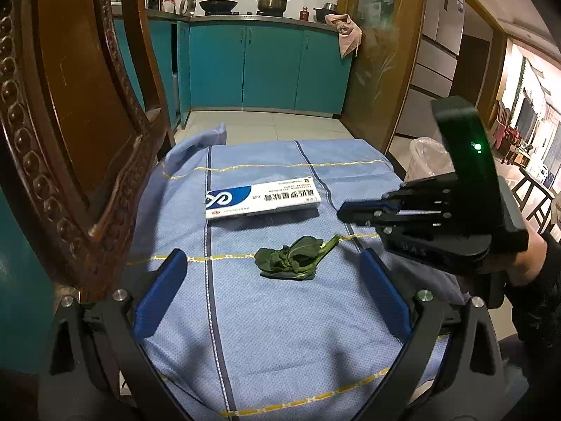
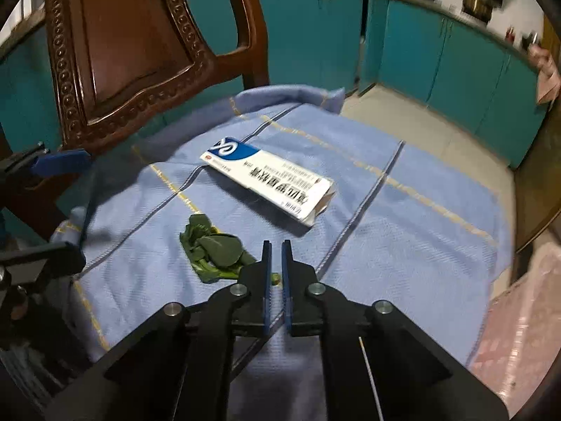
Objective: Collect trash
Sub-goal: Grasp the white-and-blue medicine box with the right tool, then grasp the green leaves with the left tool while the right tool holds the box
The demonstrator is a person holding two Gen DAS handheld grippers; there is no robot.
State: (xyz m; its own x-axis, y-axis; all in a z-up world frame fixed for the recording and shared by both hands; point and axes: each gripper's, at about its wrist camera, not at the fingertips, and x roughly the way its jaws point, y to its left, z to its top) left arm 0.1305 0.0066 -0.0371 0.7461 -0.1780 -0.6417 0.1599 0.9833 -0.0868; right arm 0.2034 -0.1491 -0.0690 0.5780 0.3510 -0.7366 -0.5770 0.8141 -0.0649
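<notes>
Left wrist view showed the wilted leafy green point(image 1: 291, 258) and the light, crushable carton point(image 1: 262, 200) lying apart on the blue cloth point(image 1: 280, 333), the left gripper point(image 1: 271, 296) spread, the right gripper point(image 1: 345, 214) closed empty; the limp leaf probably wanted a stem pinch.

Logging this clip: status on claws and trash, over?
Left claw open, empty. Right claw shut, empty. Leafy scrap and medicine box both lying on blue cloth, uncollected. Nothing blocking either.
</notes>
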